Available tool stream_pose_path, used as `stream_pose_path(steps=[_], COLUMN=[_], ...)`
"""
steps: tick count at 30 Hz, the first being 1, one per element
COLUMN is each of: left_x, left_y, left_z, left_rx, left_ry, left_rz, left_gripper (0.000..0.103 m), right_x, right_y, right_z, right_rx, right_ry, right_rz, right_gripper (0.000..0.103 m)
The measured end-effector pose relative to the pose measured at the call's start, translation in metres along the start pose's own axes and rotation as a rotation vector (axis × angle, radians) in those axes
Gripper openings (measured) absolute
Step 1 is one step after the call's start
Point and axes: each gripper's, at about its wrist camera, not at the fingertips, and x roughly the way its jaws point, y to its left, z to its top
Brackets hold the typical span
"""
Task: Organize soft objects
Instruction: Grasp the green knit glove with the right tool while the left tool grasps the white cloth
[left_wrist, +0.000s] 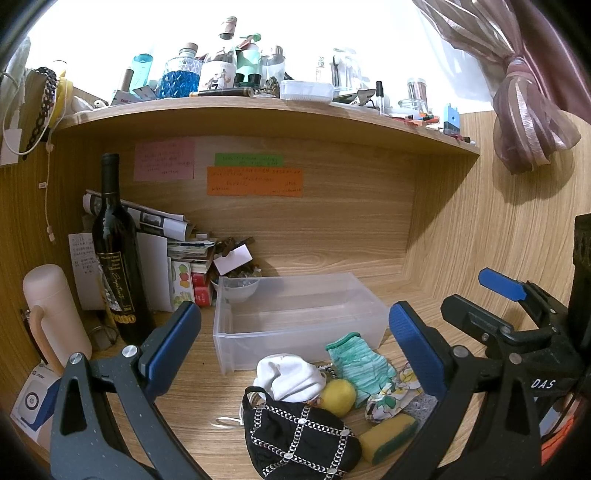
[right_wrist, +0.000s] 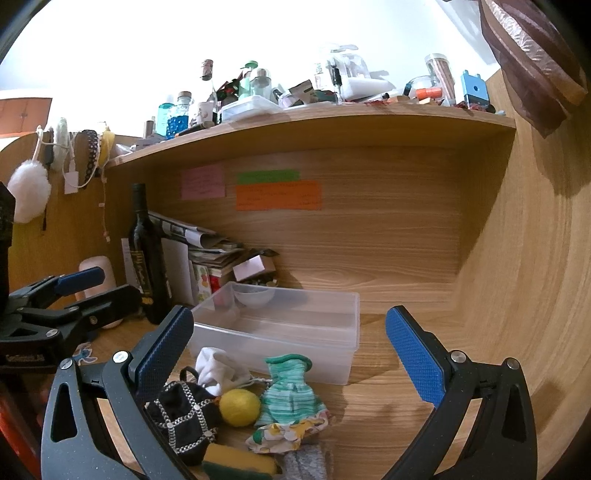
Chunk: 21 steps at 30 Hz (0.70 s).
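Left wrist view: left tool (left_wrist: 295, 339) spread wide, holding nothing, above one pile of soft things on table (left_wrist: 192, 402) – one white cloth (left_wrist: 291, 376), one black pouch (left_wrist: 299, 439), one yellow ball (left_wrist: 337, 397), one green striped cloth (left_wrist: 360, 365), one sponge (left_wrist: 388, 437) – before one clear bin (left_wrist: 295, 317) | Right wrist view: right tool (right_wrist: 288, 350) spread wide, holding nothing; same pile near bin's front wall.

You face a wood-grain bench (left_wrist: 192, 391) set in an alcove with a matching back wall (left_wrist: 351, 206) carrying pink, green and orange notes (left_wrist: 255, 181), beneath a cluttered shelf (left_wrist: 258, 110), with a tied-back pink curtain (left_wrist: 524, 110) against bright window light at right.
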Motion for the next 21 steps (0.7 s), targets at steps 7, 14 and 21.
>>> stream_pose_path(steps=[7, 14, 21], left_x=[0.011, 0.031, 0.071], left_y=[0.003, 0.018, 0.040], left_z=[-0.004, -0.021, -0.045], left_rx=[-0.012, -0.038, -0.086], left_ry=[0.035, 0.113, 0.292], left_rz=[-0.002, 0.026, 0.014], left_gripper=[0.103, 0.103, 0.082], right_x=[0.006, 0.021, 0.049], right_y=[-0.006, -0.021, -0.032], right_z=[-0.005, -0.024, -0.050], right_rx=[0.026, 0.038, 0.055], right_ry=[0.023, 0.106, 0.280], right_rz=[0.023, 0.013, 0.061], right_gripper=[0.103, 0.086, 0.062])
